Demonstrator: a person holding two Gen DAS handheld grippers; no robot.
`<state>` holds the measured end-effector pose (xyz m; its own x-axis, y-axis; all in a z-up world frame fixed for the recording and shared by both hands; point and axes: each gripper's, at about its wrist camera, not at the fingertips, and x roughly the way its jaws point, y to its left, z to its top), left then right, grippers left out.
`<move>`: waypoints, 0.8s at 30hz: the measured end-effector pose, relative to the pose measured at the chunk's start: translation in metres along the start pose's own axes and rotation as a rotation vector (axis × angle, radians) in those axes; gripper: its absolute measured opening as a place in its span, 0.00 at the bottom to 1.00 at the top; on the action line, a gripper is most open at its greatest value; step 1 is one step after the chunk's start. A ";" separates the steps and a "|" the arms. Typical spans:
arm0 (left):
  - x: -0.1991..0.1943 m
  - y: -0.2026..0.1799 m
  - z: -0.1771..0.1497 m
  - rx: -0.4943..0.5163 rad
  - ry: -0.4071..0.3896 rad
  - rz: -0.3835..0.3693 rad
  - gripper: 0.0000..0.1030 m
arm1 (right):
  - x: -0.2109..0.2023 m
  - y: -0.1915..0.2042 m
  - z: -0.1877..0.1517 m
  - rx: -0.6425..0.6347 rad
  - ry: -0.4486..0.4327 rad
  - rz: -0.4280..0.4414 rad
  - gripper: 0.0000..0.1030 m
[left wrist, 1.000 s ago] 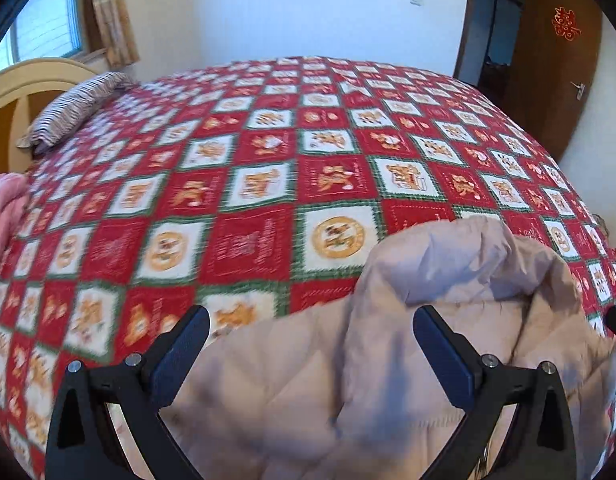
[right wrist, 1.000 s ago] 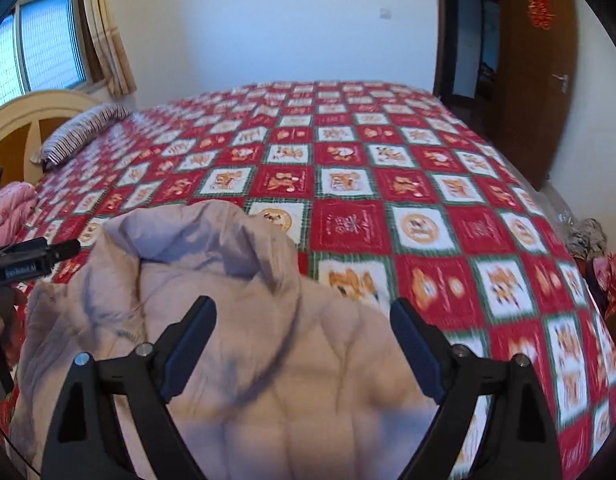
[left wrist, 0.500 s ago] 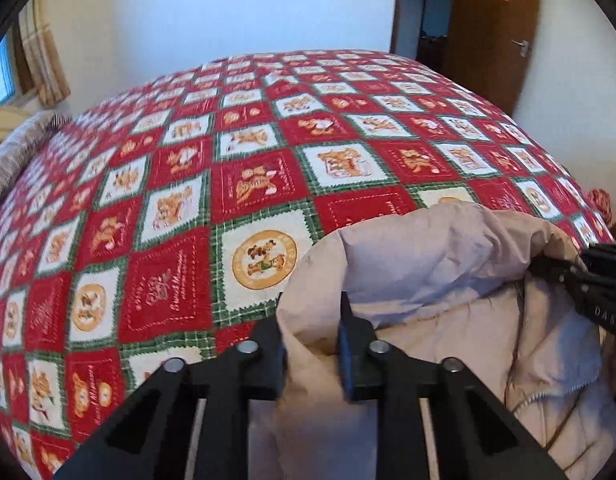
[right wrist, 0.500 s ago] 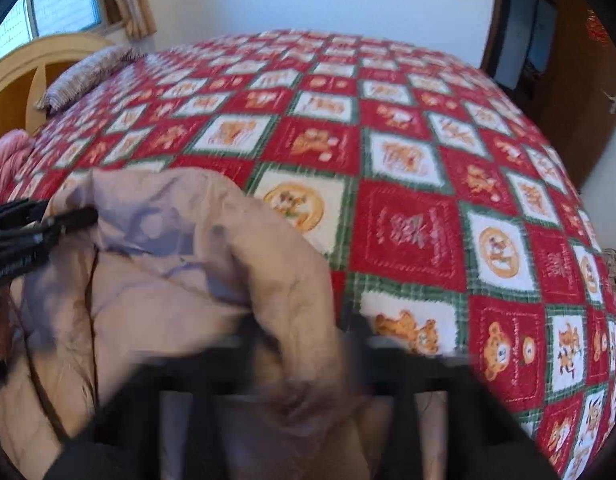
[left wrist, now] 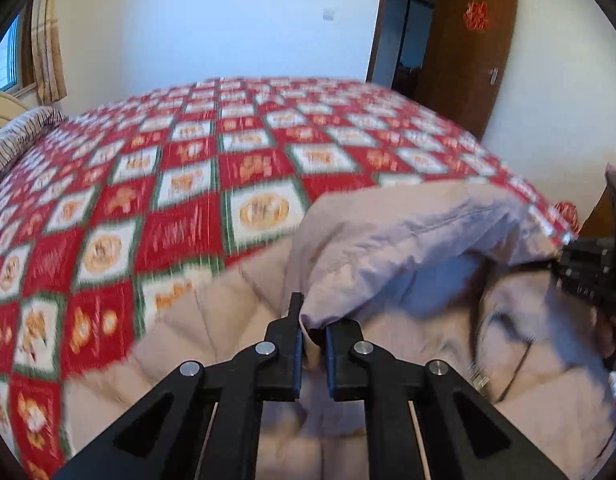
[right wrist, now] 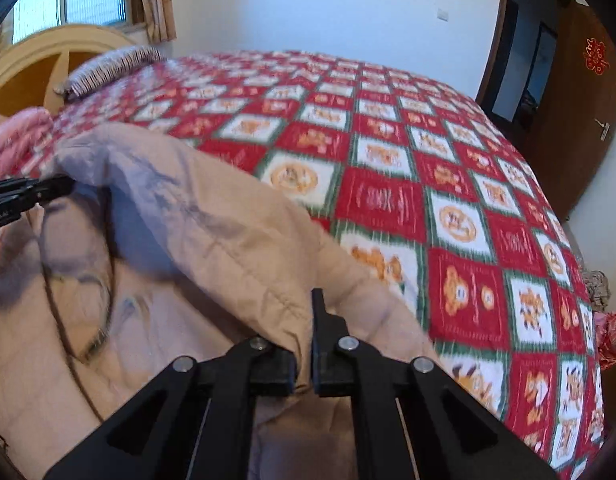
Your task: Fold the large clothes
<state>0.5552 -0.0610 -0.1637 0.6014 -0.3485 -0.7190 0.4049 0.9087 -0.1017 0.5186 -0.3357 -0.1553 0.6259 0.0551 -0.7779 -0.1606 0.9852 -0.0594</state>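
Both hand-held grippers (left wrist: 313,332) (right wrist: 304,344) pinch beige jacket (left wrist: 407,232)

Both grippers are black plastic. The left gripper (left wrist: 311,340) has two flat fingers (left wrist: 286,344) on slanted bars – each joint has a round silver screw (left wrist: 265,347). The right gripper (right wrist: 304,354) looks just the same – black bars, silver screws (right wrist: 347,343).
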 end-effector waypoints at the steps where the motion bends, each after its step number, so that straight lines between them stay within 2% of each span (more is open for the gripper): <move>1: 0.005 0.001 -0.004 -0.003 0.014 0.006 0.08 | 0.007 0.001 -0.004 -0.004 0.019 -0.014 0.07; 4: 0.011 0.010 -0.005 -0.044 0.022 0.001 0.08 | 0.024 0.004 -0.010 -0.018 0.059 -0.055 0.07; 7: -0.001 0.012 -0.001 -0.063 0.000 0.000 0.08 | 0.022 0.005 -0.012 -0.031 0.058 -0.079 0.07; 9: -0.010 0.014 0.000 -0.078 0.015 -0.008 0.11 | 0.020 0.006 -0.012 -0.050 0.055 -0.091 0.07; 11: -0.018 0.018 -0.002 -0.105 0.029 -0.013 0.23 | 0.018 0.004 -0.013 -0.052 0.055 -0.089 0.08; 12: -0.022 0.020 -0.003 -0.124 0.026 -0.007 0.40 | 0.017 0.002 -0.014 -0.047 0.056 -0.085 0.09; 13: -0.029 0.024 -0.004 -0.148 0.013 -0.007 0.62 | 0.016 0.000 -0.014 -0.036 0.056 -0.079 0.10; 15: -0.045 0.030 -0.006 -0.182 -0.029 0.016 0.78 | 0.013 -0.004 -0.015 -0.008 0.054 -0.071 0.28; 17: -0.057 0.037 -0.003 -0.216 -0.059 0.034 0.78 | 0.009 -0.005 -0.016 0.009 0.043 -0.073 0.36; 20: -0.064 0.047 0.017 -0.278 -0.095 0.103 0.79 | 0.001 -0.007 -0.018 0.009 0.041 -0.055 0.36; 22: -0.062 0.049 0.037 -0.283 -0.127 0.155 0.79 | -0.008 -0.006 -0.019 -0.010 0.042 -0.053 0.36; 24: -0.056 0.046 0.058 -0.268 -0.156 0.173 0.79 | -0.020 -0.008 -0.019 -0.008 0.042 -0.039 0.36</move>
<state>0.5801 -0.0125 -0.0883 0.7514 -0.1961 -0.6300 0.1048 0.9782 -0.1794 0.4928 -0.3479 -0.1508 0.5993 0.0094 -0.8005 -0.1428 0.9852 -0.0953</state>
